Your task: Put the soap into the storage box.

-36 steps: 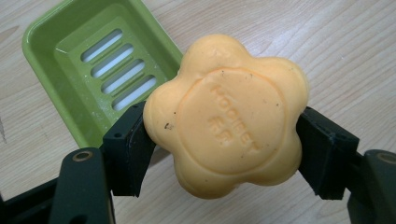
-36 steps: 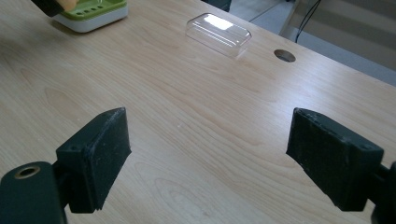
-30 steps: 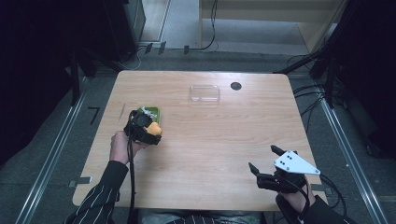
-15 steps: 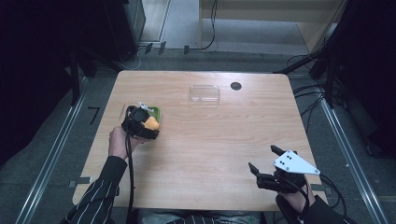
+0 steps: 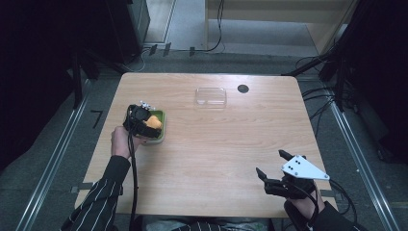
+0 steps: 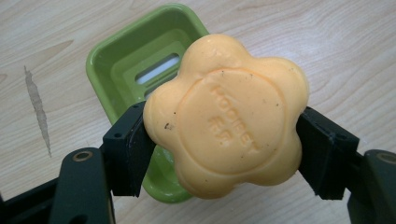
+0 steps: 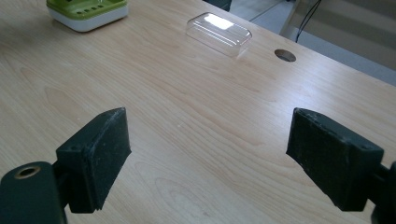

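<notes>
L gripper (image 6: 224, 140): jaws clamped on orange soap bar (image 6: 226, 114) — flower-shaped, lobed edge, matte waxy surface w/ embossed lettering and a few dark specks. Soap held above green soap dish (image 6: 126, 60); dish glossy plastic, rounded-rect, stepped interior w/ slot opening. In high view the dish (image 5: 163, 126) sits at table's left-centre, L gripper (image 5: 142, 120) over it.

R gripper (image 7: 219, 154): jaws spread wide, nothing between; pads black, rough rubbery texture. Hovers near front-right table edge (image 5: 272, 175).

Clear plastic lid (image 7: 218, 27), rounded-rect, lies at far side of table (image 7: 187, 121) — pale wood grain. Dark round hole (image 7: 285, 55) just beside lid.
</notes>
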`<state>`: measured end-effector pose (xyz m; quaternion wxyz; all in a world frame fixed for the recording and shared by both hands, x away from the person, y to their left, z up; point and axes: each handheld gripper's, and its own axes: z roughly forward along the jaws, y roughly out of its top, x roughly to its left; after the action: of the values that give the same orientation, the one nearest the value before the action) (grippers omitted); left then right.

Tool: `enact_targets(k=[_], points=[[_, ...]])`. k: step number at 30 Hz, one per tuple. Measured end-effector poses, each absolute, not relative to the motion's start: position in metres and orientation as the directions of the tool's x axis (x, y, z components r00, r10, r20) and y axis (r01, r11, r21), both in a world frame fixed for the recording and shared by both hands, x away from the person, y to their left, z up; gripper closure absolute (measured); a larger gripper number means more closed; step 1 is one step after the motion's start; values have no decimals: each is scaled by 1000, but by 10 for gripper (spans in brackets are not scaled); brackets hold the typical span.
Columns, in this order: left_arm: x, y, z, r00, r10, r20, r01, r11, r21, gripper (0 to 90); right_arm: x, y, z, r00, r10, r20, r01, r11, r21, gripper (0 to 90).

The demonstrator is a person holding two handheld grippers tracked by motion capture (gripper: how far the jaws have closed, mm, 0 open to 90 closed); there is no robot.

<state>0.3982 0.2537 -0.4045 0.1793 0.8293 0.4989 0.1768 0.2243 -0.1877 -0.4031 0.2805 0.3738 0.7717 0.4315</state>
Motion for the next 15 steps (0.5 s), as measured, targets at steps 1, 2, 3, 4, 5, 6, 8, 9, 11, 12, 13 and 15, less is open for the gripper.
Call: enact_targets(k=[1, 2, 3, 4, 5, 6, 8, 9, 11, 12, 13, 15], points=[[401, 255, -405, 425, 898, 117, 763, -425, 487, 286, 224, -188, -403, -563, 819, -110, 335, 348, 875, 136], [402, 255, -406, 428, 896, 115, 766, -427, 481, 286, 224, -188, -403, -563, 819, -110, 335, 348, 876, 136], [402, 255, -406, 428, 896, 115, 766, -427, 481, 287, 224, -188, -403, -563, 819, -110, 335, 348, 876, 136], [403, 256, -406, 426, 897, 116, 766, -426, 482, 286, 224, -188, -403, -563, 819, -110, 335, 348, 875, 136], [404, 256, -407, 422, 899, 118, 767, -423, 482, 286, 224, -188, -403, -563, 819, -110, 335, 348, 875, 136], [406, 257, -408, 418, 901, 115, 772, -419, 479, 286, 224, -188, -403, -564, 818, -111, 335, 349, 875, 136], [406, 258, -408, 414, 903, 115, 772, -416, 481, 286, 224, -188, -403, -564, 818, -111, 334, 350, 875, 136], [408, 259, -409, 411, 905, 112, 777, -412, 476, 286, 224, -188, -403, -563, 819, -111, 335, 349, 875, 136], [410, 260, -410, 402, 909, 111, 777, -403, 484, 286, 224, -188, -403, -564, 818, -111, 335, 349, 875, 136], [412, 260, -411, 402, 910, 105, 780, -400, 480, 286, 224, -188, -403, -564, 818, -110, 335, 349, 875, 136], [412, 260, -411, 402, 910, 105, 780, -400, 480, 286, 224, -188, -403, -564, 818, -110, 335, 349, 875, 136], [415, 261, -413, 396, 912, 103, 784, -395, 479, 286, 224, -188, -403, -564, 818, -110, 334, 348, 876, 136]])
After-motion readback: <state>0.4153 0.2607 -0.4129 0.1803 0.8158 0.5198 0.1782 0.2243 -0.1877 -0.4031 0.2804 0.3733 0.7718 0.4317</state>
